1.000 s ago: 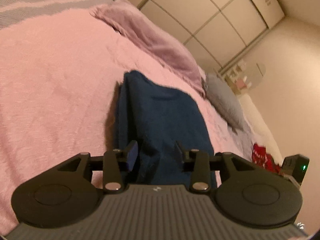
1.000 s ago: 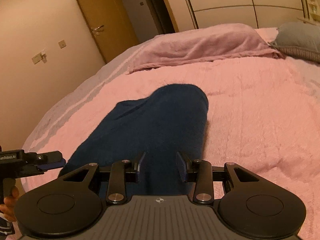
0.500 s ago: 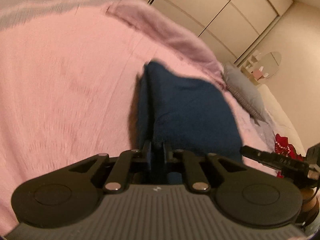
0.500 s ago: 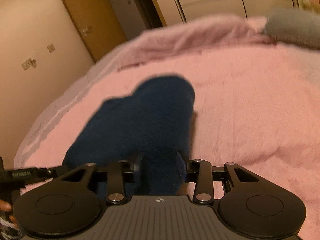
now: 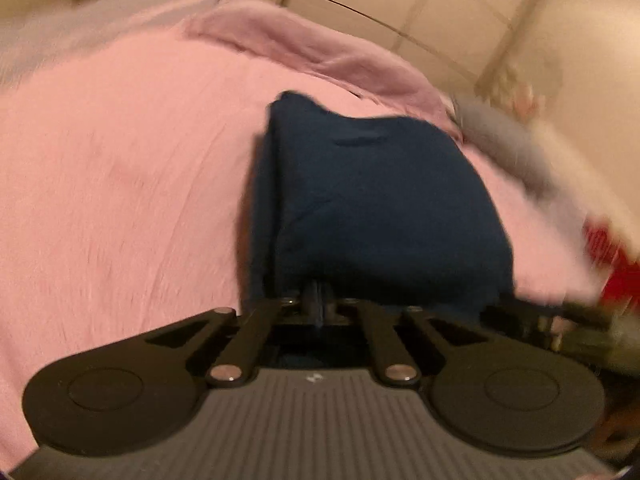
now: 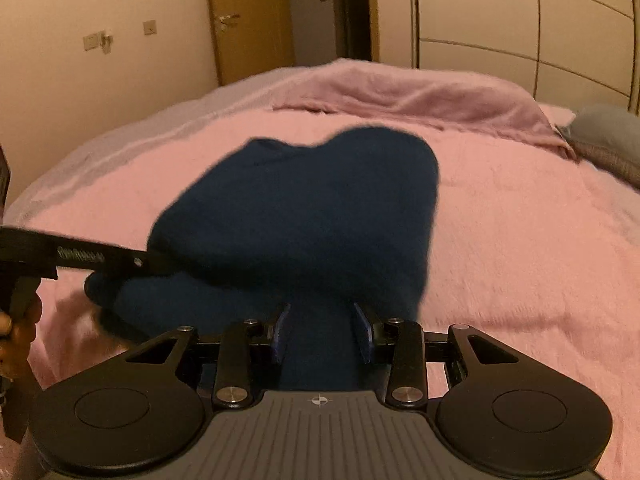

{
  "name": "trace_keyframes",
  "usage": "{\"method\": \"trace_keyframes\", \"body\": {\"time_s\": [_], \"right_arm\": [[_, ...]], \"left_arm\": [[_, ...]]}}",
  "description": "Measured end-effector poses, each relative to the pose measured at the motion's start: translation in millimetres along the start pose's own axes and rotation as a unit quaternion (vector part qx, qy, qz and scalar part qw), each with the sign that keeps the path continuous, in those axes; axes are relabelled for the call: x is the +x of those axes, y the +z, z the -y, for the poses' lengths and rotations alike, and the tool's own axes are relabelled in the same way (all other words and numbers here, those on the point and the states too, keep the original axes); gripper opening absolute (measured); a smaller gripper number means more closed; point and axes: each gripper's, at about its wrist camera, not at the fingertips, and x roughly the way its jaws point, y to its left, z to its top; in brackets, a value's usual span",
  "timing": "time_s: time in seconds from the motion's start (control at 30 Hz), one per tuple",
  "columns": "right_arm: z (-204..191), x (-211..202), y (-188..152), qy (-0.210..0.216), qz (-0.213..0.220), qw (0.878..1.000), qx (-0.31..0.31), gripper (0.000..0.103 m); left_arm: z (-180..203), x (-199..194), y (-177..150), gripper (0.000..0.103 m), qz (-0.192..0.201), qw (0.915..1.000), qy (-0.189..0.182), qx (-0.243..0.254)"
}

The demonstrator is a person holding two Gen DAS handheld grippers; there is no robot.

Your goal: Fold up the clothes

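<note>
A dark blue garment (image 5: pixel 376 192) lies partly folded on the pink bed cover (image 5: pixel 120 184). It also shows in the right wrist view (image 6: pixel 304 216). My left gripper (image 5: pixel 318 300) is shut on the near edge of the garment. It also shows from the side in the right wrist view (image 6: pixel 156 260), pinching the garment's left edge. My right gripper (image 6: pixel 322 330) is open, and the garment's near edge lies between its fingers. The left wrist view is blurred.
A mauve blanket (image 6: pixel 420 100) lies across the far side of the bed. A grey pillow (image 6: pixel 608 140) sits at the right. Something red (image 5: pixel 616 264) lies at the bed's right edge. Wardrobe doors (image 6: pixel 520 28) and a room door (image 6: pixel 248 20) stand behind.
My left gripper has closed on the garment's near edge and lifted it. My right gripper has moved closer to the garment and stays open. Both views have shifted.
</note>
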Motion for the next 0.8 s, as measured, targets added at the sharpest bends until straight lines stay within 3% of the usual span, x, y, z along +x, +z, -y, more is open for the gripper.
{"method": "trace_keyframes", "body": {"time_s": [0.07, 0.2, 0.27, 0.4, 0.47, 0.6, 0.8], "right_arm": [[6.9, -6.3, -3.9, 0.003, -0.003, 1.0, 0.019, 0.037], [9.8, -29.8, -0.5, 0.008, 0.032, 0.999, 0.04, 0.038], [9.7, -34.8, -1.9, 0.018, 0.032, 0.998, 0.045, 0.038], [6.5, -19.4, -18.8, 0.004, -0.024, 0.999, 0.038, 0.038], [6.6, -21.1, -18.6, -0.001, -0.036, 0.998, 0.045, 0.038], [5.7, -36.6, -8.1, -0.009, -0.053, 0.997, 0.059, 0.038], [-3.4, -44.8, -7.3, -0.017, -0.094, 0.993, 0.072, 0.038]], "left_arm": [[-2.2, -9.5, -1.3, 0.003, 0.004, 1.0, 0.005, -0.006], [22.9, -34.0, -5.4, 0.003, 0.022, 0.9988, 0.026, 0.034], [36.5, -45.3, -10.9, 0.007, 0.031, 0.9978, 0.033, 0.049], [44.7, -32.5, -33.6, 0.012, -0.004, 0.9953, 0.07, 0.066], [46.3, -32.9, -32.6, 0.012, -0.003, 0.9955, 0.079, 0.051], [68.8, -47.8, -23.2, 0.013, -0.009, 0.9914, 0.11, 0.071], [98.1, -63.8, -29.0, 0.028, -0.027, 0.9857, 0.14, 0.09]]}}
